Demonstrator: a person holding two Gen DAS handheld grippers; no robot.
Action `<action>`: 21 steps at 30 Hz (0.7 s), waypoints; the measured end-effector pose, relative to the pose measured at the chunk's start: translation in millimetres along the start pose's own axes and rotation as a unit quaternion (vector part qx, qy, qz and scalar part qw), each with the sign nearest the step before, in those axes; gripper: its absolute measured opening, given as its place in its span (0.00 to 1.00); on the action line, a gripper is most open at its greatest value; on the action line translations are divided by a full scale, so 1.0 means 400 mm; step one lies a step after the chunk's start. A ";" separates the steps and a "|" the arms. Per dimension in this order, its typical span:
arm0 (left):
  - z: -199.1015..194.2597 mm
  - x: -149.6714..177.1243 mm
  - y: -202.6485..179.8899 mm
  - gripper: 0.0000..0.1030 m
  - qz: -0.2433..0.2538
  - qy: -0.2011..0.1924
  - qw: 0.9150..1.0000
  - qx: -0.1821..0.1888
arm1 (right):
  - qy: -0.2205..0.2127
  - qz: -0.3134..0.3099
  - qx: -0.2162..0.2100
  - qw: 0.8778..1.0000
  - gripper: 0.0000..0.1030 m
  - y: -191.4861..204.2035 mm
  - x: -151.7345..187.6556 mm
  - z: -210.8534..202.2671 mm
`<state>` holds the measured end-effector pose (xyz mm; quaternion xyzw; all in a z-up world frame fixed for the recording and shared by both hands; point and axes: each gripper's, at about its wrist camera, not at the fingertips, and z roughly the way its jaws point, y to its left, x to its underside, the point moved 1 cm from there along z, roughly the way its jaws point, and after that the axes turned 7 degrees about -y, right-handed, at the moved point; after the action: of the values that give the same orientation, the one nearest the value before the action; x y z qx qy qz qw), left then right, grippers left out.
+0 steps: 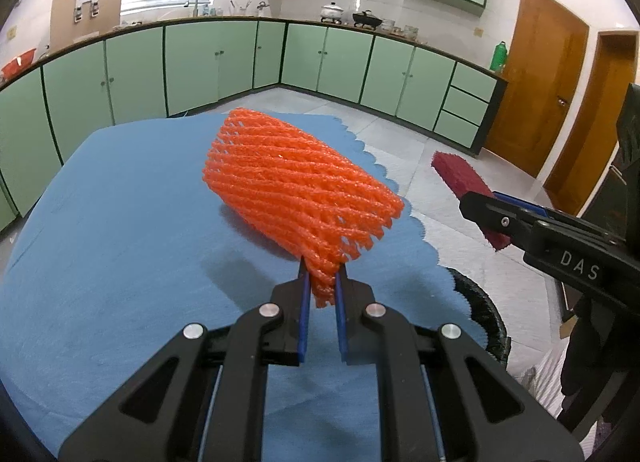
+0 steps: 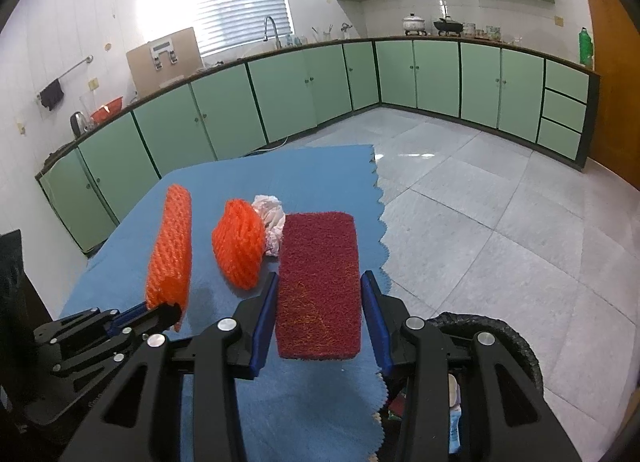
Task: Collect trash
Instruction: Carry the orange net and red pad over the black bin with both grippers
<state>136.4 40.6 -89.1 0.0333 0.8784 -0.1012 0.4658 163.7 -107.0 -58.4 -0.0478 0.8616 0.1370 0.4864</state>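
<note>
**Two pieces lifted, two left on the cloth**

The left gripper (image 1: 322, 286) has its jaws pinching the bunched end of an orange foam fruit net (image 1: 296, 190), which hangs raised above the blue cloth (image 1: 120, 222) that covers the counter. The right gripper (image 2: 320, 302) carries a dark red scouring pad (image 2: 318, 282) between its jaws; the blue pads sit at the pad's two long edges, though a sliver of gap shows on the right side, so the grip looks light. In the left wrist view that pad juts out past the cloth's scalloped edge, over the floor.

Just beside the counter stands a black bin (image 2: 516, 346), and a few wrappers seem to lie inside it, so some collecting looks done. Neither held piece is in the bin yet. A second orange foam net (image 2: 240, 250) and a crumpled pinkish tissue (image 2: 272, 218) lie touching on the cloth, not yet collected.
</note>
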 end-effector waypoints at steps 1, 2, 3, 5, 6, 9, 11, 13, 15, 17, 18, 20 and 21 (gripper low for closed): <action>0.000 0.000 -0.003 0.10 0.000 0.000 1.000 0.002 | -0.002 0.002 0.001 1.000 0.40 -0.006 -0.002 -0.008; 0.001 -0.005 -0.008 0.10 0.002 -0.001 1.000 0.005 | -0.003 0.004 0.001 1.000 0.40 -0.010 -0.002 -0.015; 0.002 -0.006 -0.014 0.10 0.003 -0.002 1.000 0.007 | -0.004 0.005 0.002 1.000 0.40 -0.012 -0.002 -0.019; 0.000 -0.006 -0.031 0.10 0.008 -0.003 1.000 0.014 | -0.007 0.009 0.007 1.000 0.40 -0.025 -0.002 -0.035; 0.001 -0.008 -0.041 0.10 0.010 -0.004 1.000 0.018 | -0.009 0.010 0.011 1.000 0.40 -0.031 -0.001 -0.043; 0.005 -0.012 -0.068 0.10 0.018 -0.006 0.999 0.031 | -0.012 0.012 0.020 1.000 0.40 -0.055 0.001 -0.065; 0.009 -0.016 -0.089 0.10 0.024 -0.006 0.999 0.041 | -0.013 0.014 0.028 0.999 0.40 -0.070 0.003 -0.079; 0.011 -0.016 -0.114 0.10 0.029 -0.007 0.998 0.050 | -0.015 0.017 0.036 0.999 0.40 -0.089 0.006 -0.092; 0.019 -0.018 -0.142 0.10 0.036 -0.007 0.997 0.063 | -0.016 0.021 0.045 0.999 0.40 -0.107 0.011 -0.105; 0.024 -0.017 -0.164 0.10 0.042 -0.007 0.996 0.074 | -0.017 0.026 0.056 0.998 0.40 -0.131 0.017 -0.120; 0.027 -0.017 -0.180 0.10 0.046 -0.007 0.996 0.080 | -0.017 0.027 0.060 0.998 0.40 -0.141 0.018 -0.124; 0.035 -0.016 -0.207 0.10 0.052 -0.006 0.994 0.092 | -0.018 0.032 0.072 0.997 0.40 -0.163 0.022 -0.136; 0.039 -0.013 -0.223 0.10 0.056 -0.004 0.994 0.098 | -0.018 0.034 0.076 0.996 0.40 -0.172 0.023 -0.141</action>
<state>138.2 -49.5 -80.2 0.1273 0.8589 -0.1613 0.4690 127.1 -188.3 -51.6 0.0211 0.8619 0.0886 0.4988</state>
